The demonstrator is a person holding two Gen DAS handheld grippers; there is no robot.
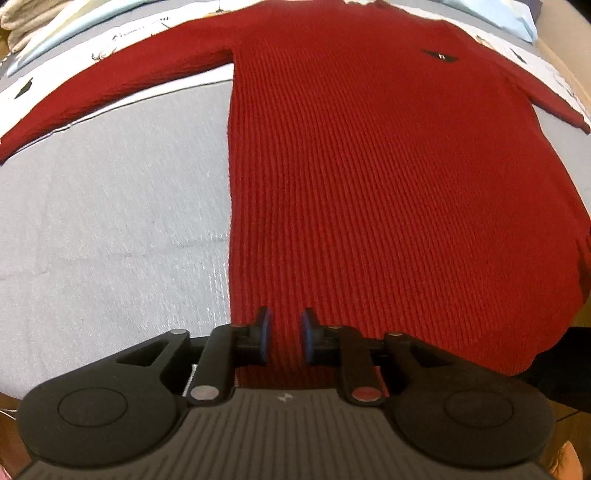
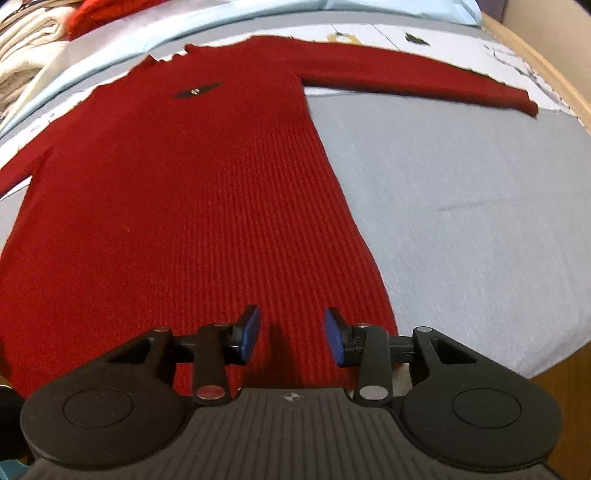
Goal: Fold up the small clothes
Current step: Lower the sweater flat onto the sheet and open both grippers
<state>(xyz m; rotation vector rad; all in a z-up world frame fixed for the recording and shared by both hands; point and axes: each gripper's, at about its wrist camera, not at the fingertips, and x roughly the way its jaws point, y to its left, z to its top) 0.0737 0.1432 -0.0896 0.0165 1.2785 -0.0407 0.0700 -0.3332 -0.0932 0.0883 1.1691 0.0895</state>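
Note:
A red ribbed knit sweater (image 1: pixel 369 177) lies flat on a grey bed cover (image 1: pixel 110 229), front up, both sleeves spread out sideways, a small dark emblem (image 1: pixel 439 56) on its chest. My left gripper (image 1: pixel 285 338) hovers over the sweater's bottom hem near its left corner, jaws open with a narrow gap, holding nothing. In the right wrist view the same sweater (image 2: pixel 177 192) fills the left and middle. My right gripper (image 2: pixel 291 338) is open and empty above the hem near the right corner.
Folded pale towels (image 2: pixel 26 48) and another red garment (image 2: pixel 99 16) are stacked at the far left. A light blue pillow (image 2: pixel 406 9) lies beyond the collar. The bed's wooden edge (image 2: pixel 546 70) curves along the right, with grey cover (image 2: pixel 461 206) beside the sweater.

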